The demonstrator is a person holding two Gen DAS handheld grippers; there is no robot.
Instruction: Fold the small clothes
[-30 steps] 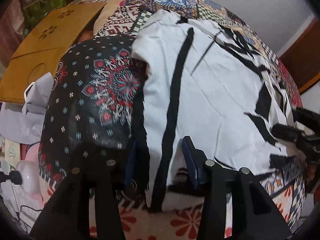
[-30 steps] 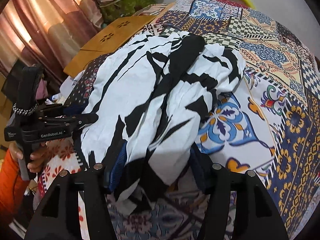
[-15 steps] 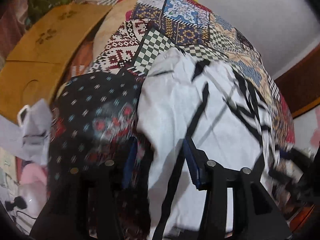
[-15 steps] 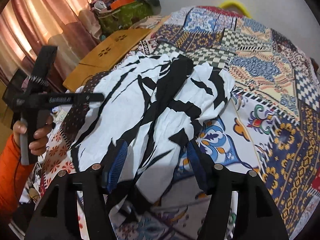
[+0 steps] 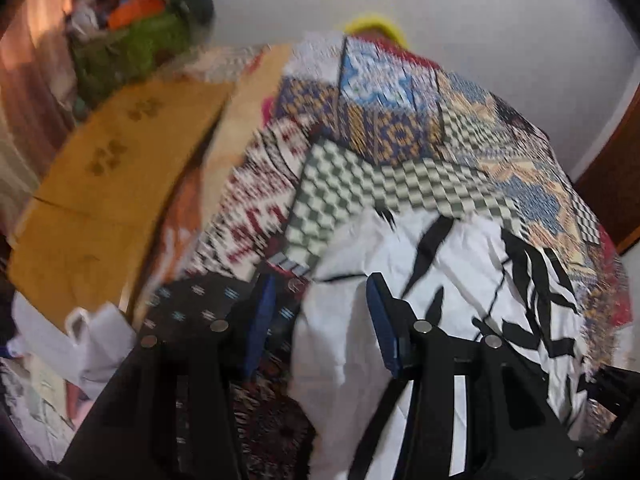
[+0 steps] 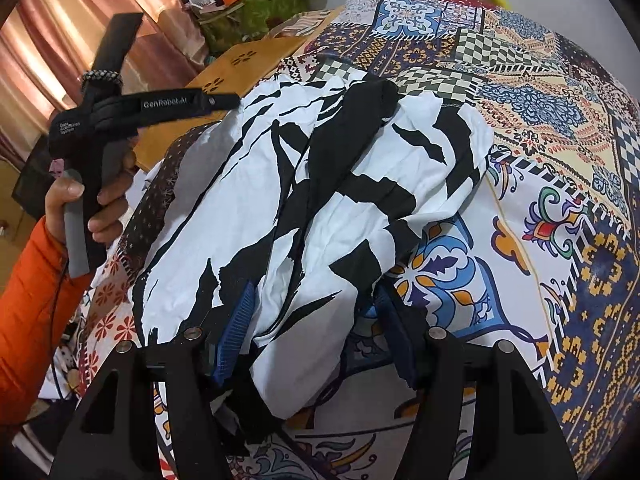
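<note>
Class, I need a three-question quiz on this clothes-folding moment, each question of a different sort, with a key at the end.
1. True or false: the white and black garment lies on a patterned bedspread.
2. Multiple choice: in the right wrist view, what does the hand in the orange sleeve hold? A) a hanger B) the left gripper C) a brush
3. Fill in: beside the white and black garment, on its left in the left wrist view, lies a dark ____ cloth.

Key: 1 true; 2 B; 3 patterned. Note: the right gripper has its fingers spread apart with the garment's near edge between them, so it is open.
</note>
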